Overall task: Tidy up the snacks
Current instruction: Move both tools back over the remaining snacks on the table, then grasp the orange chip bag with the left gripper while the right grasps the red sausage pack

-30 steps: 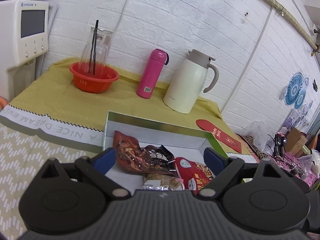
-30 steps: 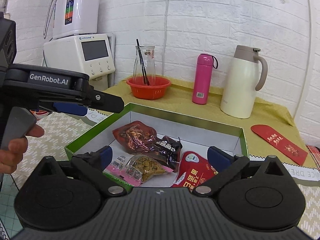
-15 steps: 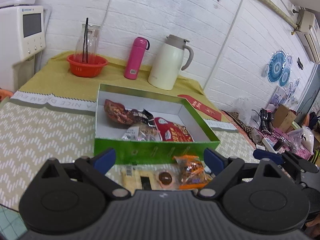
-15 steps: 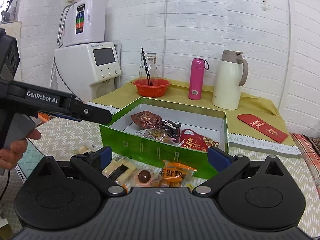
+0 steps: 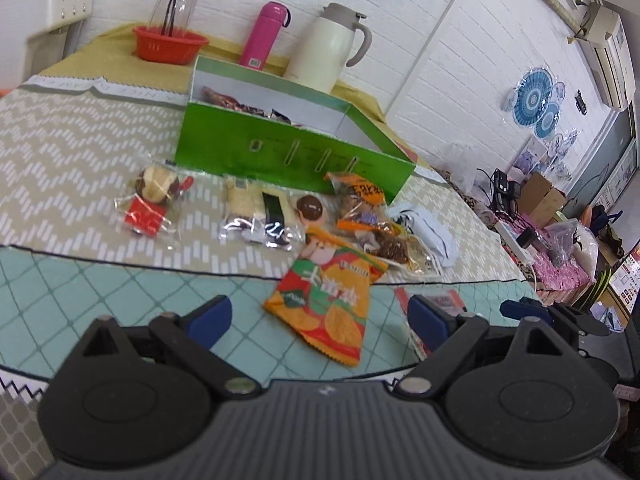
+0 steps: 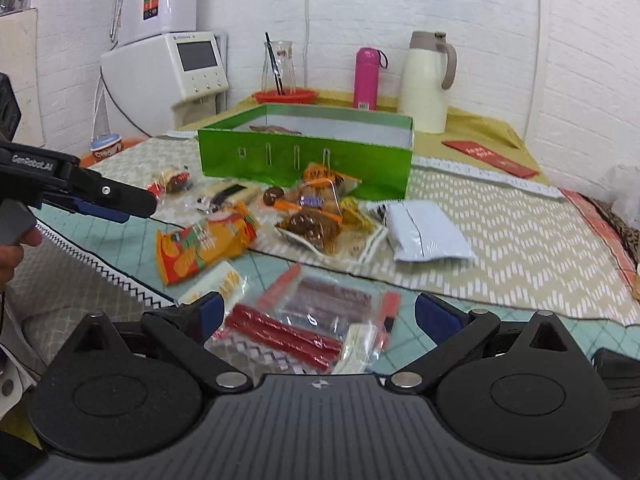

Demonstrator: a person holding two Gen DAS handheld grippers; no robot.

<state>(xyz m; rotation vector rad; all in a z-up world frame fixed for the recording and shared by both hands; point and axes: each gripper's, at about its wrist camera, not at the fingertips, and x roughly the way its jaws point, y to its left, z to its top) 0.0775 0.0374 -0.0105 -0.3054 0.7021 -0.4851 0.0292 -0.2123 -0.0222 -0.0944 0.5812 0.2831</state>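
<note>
A green box (image 5: pixel 288 152) (image 6: pixel 308 152) stands mid-table with a few snack packs inside. Several loose snacks lie in front of it: an orange chip bag (image 5: pixel 326 300) (image 6: pixel 204 246), a clear pack with a red label (image 5: pixel 152 204), a biscuit pack (image 5: pixel 260 216), a pale blue pouch (image 6: pixel 424 232) and a pack of red sticks (image 6: pixel 304 326). My left gripper (image 5: pixel 320 320) is open and empty, just short of the chip bag. My right gripper (image 6: pixel 320 312) is open and empty over the red sticks. The left gripper also shows in the right wrist view (image 6: pixel 100 198).
At the back stand a cream thermos jug (image 6: pixel 426 80), a pink bottle (image 6: pixel 366 74), a red basket with a glass carafe (image 5: pixel 170 42) and a white appliance (image 6: pixel 176 68). A red envelope (image 6: pixel 488 154) lies right of the box. Clutter sits off the table's right side (image 5: pixel 560 216).
Both grippers have pulled back from over the box towards the table's near edge and lower. The loose snacks in front of the box have come into view. Both stay open.
</note>
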